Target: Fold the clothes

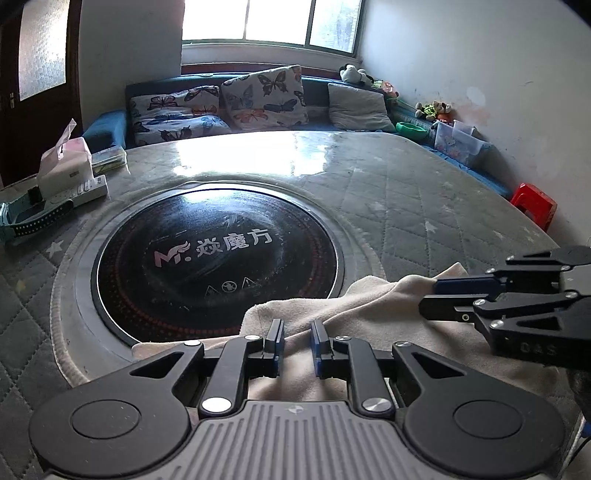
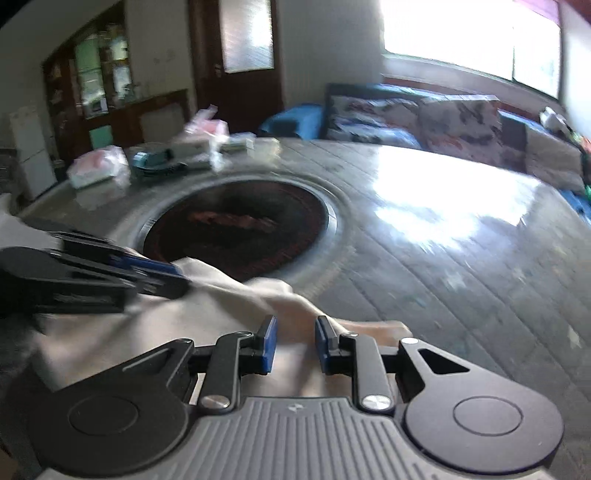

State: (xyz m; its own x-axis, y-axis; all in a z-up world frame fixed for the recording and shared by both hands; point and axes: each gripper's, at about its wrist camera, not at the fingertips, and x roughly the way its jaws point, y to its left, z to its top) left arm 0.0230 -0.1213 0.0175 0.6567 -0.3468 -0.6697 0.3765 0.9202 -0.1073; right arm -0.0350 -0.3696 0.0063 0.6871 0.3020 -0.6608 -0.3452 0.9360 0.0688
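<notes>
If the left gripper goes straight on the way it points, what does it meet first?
Probably the cream cloth bunched just ahead of the left gripper; beyond it lies the round black glass hotplate. Depth is hard to judge.

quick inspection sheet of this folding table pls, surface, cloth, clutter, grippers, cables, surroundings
surface: round quilted grey table cover, black glass cooktop set in its middle
job's things: cream cloth bunched at the near edge, lapping the cooktop rim
clutter: tissue pack, white power strip, teal strap at the far left
grippers: left gripper and right gripper both narrow, cloth between the jaws
cables: nothing seen
surroundings: butterfly cushions on a blue sofa, window, red stool
</notes>
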